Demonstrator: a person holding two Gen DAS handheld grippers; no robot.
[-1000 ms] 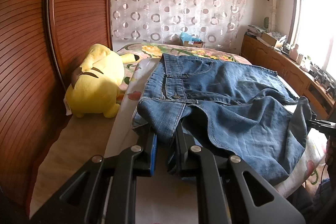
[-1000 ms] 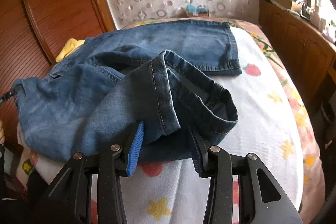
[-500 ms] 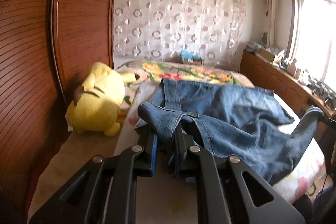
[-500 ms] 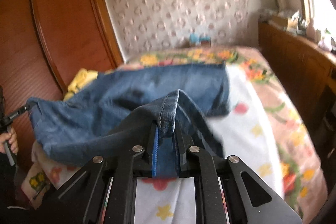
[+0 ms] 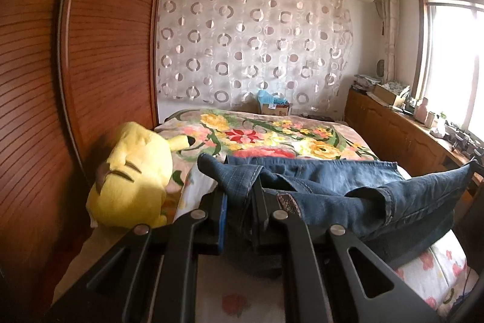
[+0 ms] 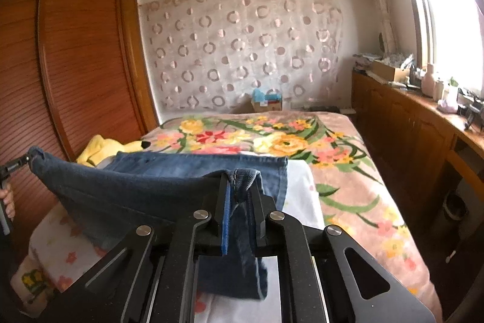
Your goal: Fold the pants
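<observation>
Two hand-held grippers each held one end of a pair of jeans (image 5: 378, 196) above a bed (image 6: 348, 159). The left gripper (image 5: 240, 202) had its jaws nearly closed, pinching a bunched corner of denim at the waistband; a brown label patch sat just right of the jaws. The right gripper (image 6: 240, 202) also had its jaws clamped tight, on a stitched hem that poked up between them, with loose cloth hanging down below. From each pair of jaws the jeans stretched sideways toward the other gripper, lifted clear of the bed along that near edge, while the far part lay flat on the bed beyond the jaws. Holding both ends raised like this probably served to carry the near edge over the far part and make a fold. In the right view, a hand (image 6: 7, 199) gripping the other tool showed at the far left edge. A yellow plush toy (image 5: 133, 177) lay left of the left jaws, beside a wooden wardrobe (image 5: 90, 65). Far beyond the jaws, past the flowered blanket (image 5: 272, 135), a small cardboard box (image 5: 273, 108) held something blue; what it was could not be told.
</observation>
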